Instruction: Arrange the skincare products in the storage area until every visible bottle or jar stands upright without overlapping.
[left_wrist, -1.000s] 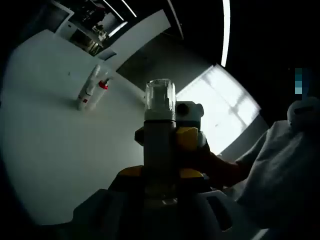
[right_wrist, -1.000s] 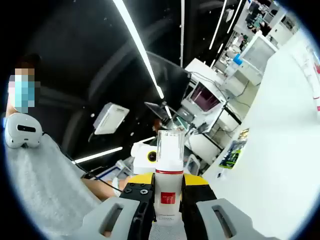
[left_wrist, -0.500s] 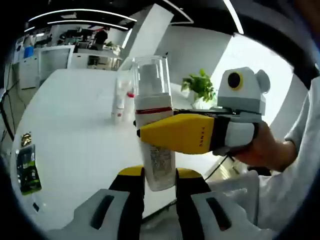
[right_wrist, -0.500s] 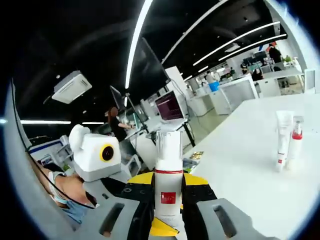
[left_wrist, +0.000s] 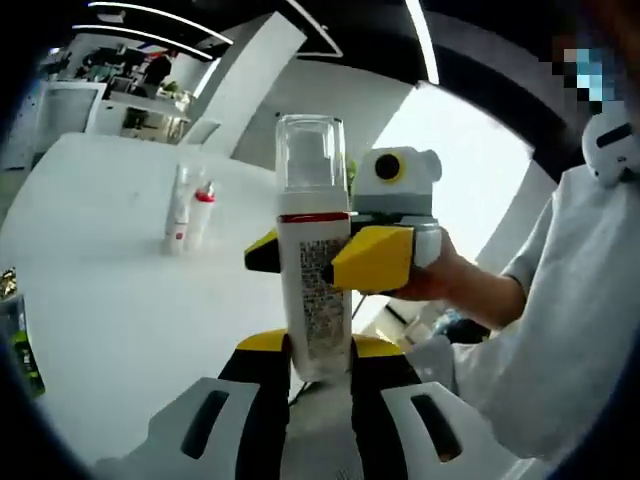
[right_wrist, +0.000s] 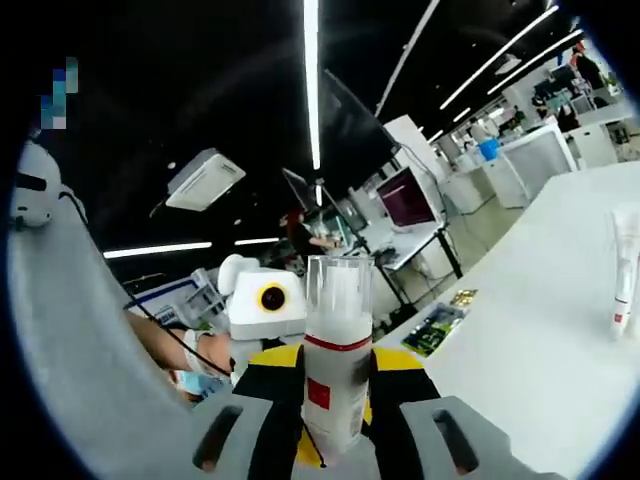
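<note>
A white pump bottle (left_wrist: 313, 290) with a clear cap and a red band stands upright in the air between both grippers. My left gripper (left_wrist: 318, 350) is shut on its base. My right gripper (left_wrist: 305, 258) comes in from the right, its yellow jaws shut on the bottle's middle. In the right gripper view the same bottle (right_wrist: 335, 370) rises between the jaws of my right gripper (right_wrist: 335, 385). Two white tubes (left_wrist: 188, 205), one with a red cap, stand side by side on the white table (left_wrist: 110, 290), far from both grippers; the tubes (right_wrist: 624, 270) also sit at that view's right edge.
A dark green packet (right_wrist: 436, 325) lies near the table's edge. A person's hand (left_wrist: 450, 285) and grey sleeve (left_wrist: 570, 330) hold the right gripper. Desks with monitors (right_wrist: 405, 195) stand beyond the table.
Both views have swung round while the bottle stays held by both grippers. In the left gripper view the right gripper's jaws now reach the bottle more from behind. The tubes stand as before.
</note>
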